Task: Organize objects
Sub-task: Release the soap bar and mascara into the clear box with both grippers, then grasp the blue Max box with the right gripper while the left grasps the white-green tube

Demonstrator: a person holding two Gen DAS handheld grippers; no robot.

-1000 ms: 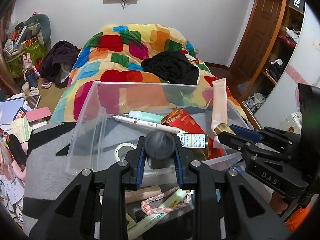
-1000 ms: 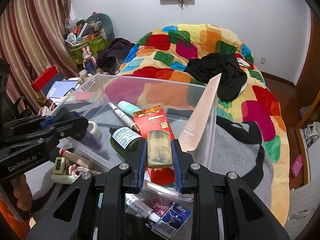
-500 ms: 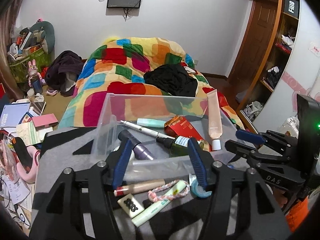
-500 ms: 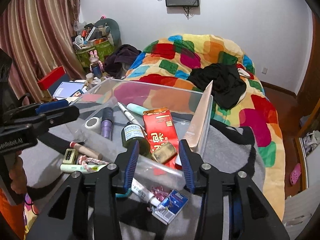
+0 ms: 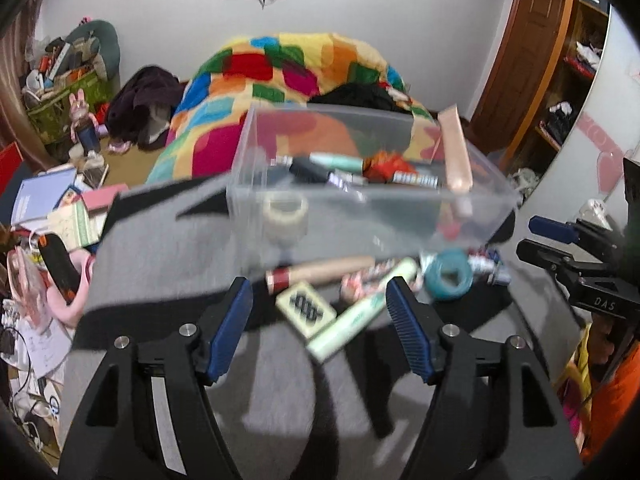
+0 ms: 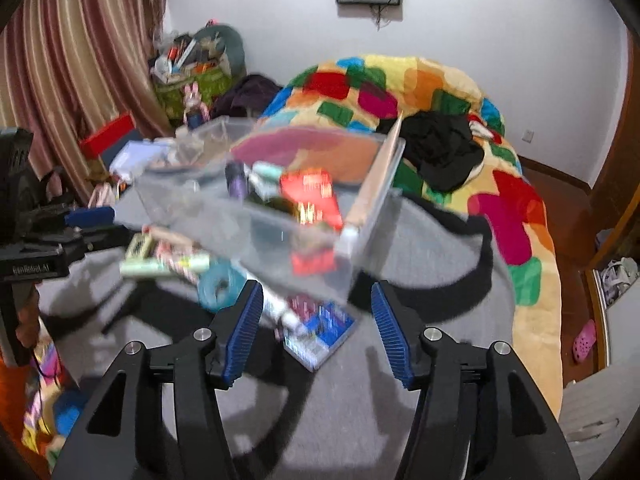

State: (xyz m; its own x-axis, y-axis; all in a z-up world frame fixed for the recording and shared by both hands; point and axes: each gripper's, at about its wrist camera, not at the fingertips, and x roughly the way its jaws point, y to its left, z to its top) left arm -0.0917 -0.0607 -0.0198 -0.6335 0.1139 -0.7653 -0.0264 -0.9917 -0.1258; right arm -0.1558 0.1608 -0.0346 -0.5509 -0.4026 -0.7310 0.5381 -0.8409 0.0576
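Note:
A clear plastic bin (image 5: pixel 280 200) (image 6: pixel 360 248) stands on a grey blanket and holds a red packet (image 6: pixel 310 192), a purple tube (image 6: pixel 235 180), a tape roll (image 5: pixel 285 212), a peach tube (image 5: pixel 454 152) and small bottles. In front of it lie a brown tube (image 5: pixel 320 272), a cream tile (image 5: pixel 306 309), a pale green tube (image 5: pixel 362 314), a teal tape roll (image 5: pixel 448 276) (image 6: pixel 218 286) and a blue card (image 6: pixel 320 330). My left gripper (image 5: pixel 320 328) is open and empty, pulled back above these loose items. My right gripper (image 6: pixel 316 332) is open and empty above the blue card.
A bed with a multicoloured quilt (image 5: pixel 288 68) and black clothes (image 6: pixel 436 148) lies behind the bin. Books and clutter (image 5: pixel 52 204) sit at the left, a striped curtain (image 6: pixel 60 60) beyond. Wooden shelves and a door (image 5: pixel 540 60) stand at the right.
Both grippers opened, dropped a dark-capped purple tube and a tan block into the bin, then pulled back and down toward the loose items in front.

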